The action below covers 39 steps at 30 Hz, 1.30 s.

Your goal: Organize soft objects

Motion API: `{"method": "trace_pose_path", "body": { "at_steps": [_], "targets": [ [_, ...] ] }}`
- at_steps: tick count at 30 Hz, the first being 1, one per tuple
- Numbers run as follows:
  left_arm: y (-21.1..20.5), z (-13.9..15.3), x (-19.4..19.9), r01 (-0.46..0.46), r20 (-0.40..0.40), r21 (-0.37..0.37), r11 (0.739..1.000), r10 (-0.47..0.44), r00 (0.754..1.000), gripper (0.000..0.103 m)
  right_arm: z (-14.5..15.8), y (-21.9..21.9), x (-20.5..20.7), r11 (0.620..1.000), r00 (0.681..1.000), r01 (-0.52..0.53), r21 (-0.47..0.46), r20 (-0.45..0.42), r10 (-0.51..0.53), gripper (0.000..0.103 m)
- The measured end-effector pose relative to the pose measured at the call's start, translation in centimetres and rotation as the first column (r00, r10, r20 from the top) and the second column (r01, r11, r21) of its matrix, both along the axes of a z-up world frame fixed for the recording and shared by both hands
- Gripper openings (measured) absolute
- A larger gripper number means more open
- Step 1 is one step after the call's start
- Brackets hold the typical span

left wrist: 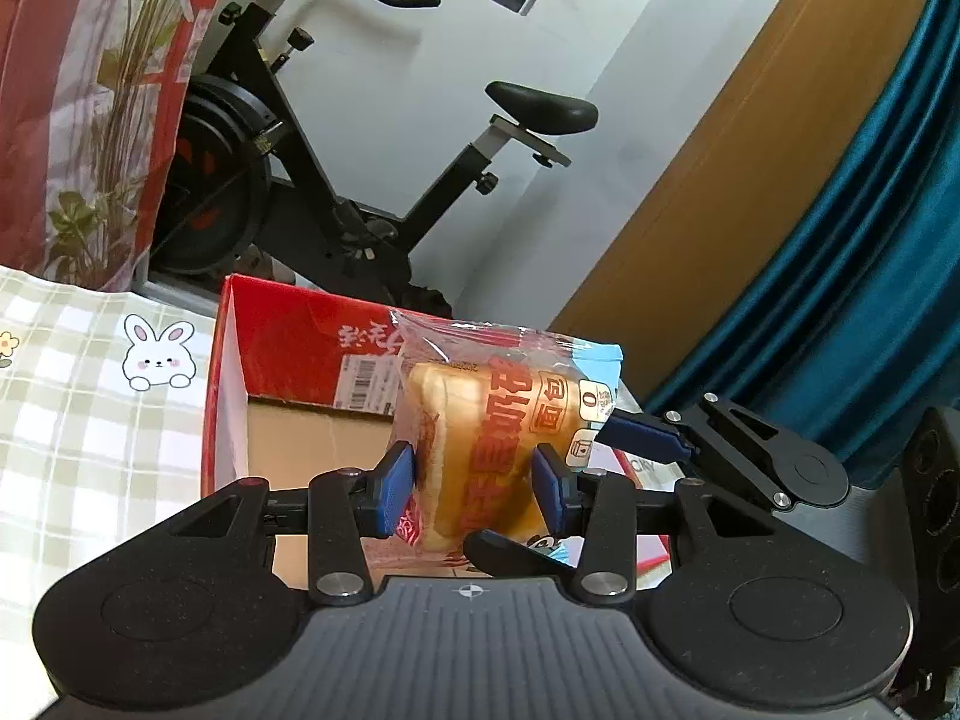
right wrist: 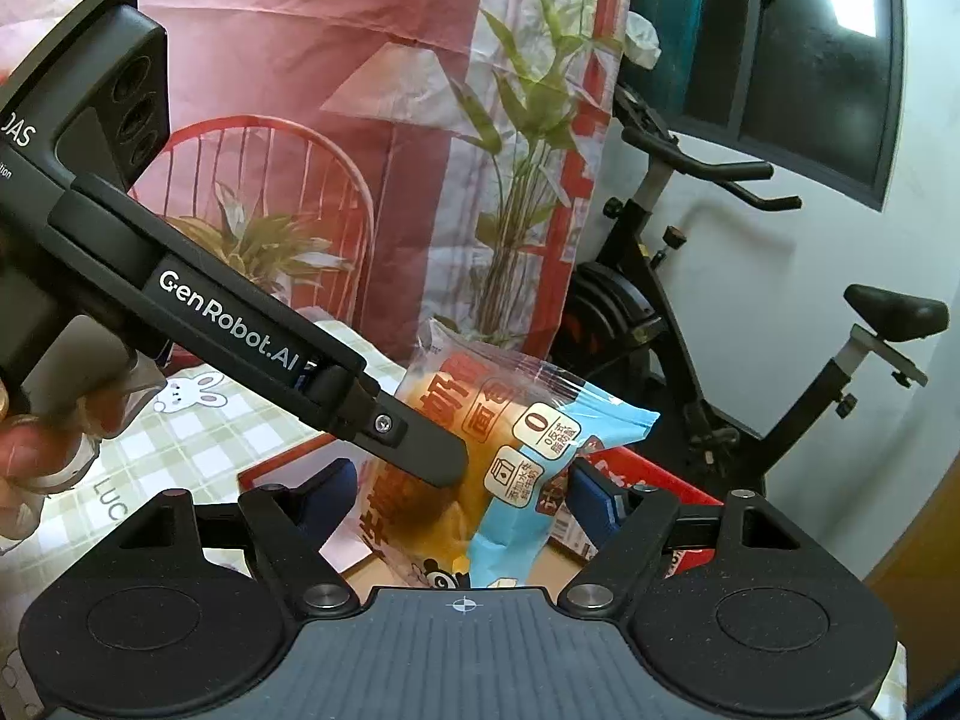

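Observation:
A clear and blue packet of bread (left wrist: pixel 480 414) hangs upright over an open red cardboard box (left wrist: pixel 270 348). My left gripper (left wrist: pixel 473 486) is shut on its lower middle, blue pads (left wrist: pixel 396 489) pressing both sides. In the left wrist view a blue finger (left wrist: pixel 645 435) of the right gripper touches the packet's right edge, and its other finger lies against the bottom. In the right wrist view the bread packet (right wrist: pixel 522 438) fills the span of my right gripper (right wrist: pixel 462 498), jaws wide and closed on its ends. The left gripper's finger (right wrist: pixel 420 450) crosses in front, and the red box (right wrist: pixel 648 474) lies behind.
A checked tablecloth with rabbit prints (left wrist: pixel 90 408) lies left of the box. Behind stand a black exercise bike (left wrist: pixel 360 180), a red floral sheet (left wrist: pixel 90 90), a wooden panel (left wrist: pixel 720 180) and a blue curtain (left wrist: pixel 870 240). A person's hand (right wrist: pixel 36 450) holds the left gripper's handle.

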<state>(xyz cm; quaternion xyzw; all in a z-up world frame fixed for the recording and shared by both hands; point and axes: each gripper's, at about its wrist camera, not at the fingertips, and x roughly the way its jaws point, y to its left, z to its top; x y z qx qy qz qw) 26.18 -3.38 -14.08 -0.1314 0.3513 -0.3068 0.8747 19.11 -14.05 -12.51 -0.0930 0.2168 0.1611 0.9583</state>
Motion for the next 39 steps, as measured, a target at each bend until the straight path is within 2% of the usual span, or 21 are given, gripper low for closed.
{"method": "trace_pose_path", "body": {
  "at_steps": [4,12,21,30,39],
  "targets": [
    [-0.1,-0.3,0.9,0.0,-0.01,0.02,1.0,0.001,1.0,0.044,-0.6,-0.3,1.3,1.0,1.0,0.002,0.02,-0.025,-0.002,0.073],
    [-0.2,-2.3,2.8,0.011,-0.081,0.072,0.997,-0.005,0.997,0.044,-2.8,-0.6,3.8,0.998,0.993,-0.002,0.062,-0.121,0.01,0.07],
    [-0.3,-4.0,3.6,0.018,-0.126,0.128,0.992,-0.002,0.992,0.045,-5.0,-0.9,5.6,0.991,0.973,0.009,0.133,-0.231,0.022,0.069],
    [-0.5,-3.8,3.3,0.005,-0.092,0.182,0.983,0.012,0.996,0.05,-6.5,-1.8,6.8,0.977,0.954,0.078,0.197,-0.298,-0.016,0.069],
    [0.1,-1.7,1.4,-0.032,-0.002,0.207,0.978,0.033,0.999,0.05,-5.2,-2.8,5.0,0.976,0.962,0.115,0.185,-0.266,-0.063,0.069]
  ]
}}
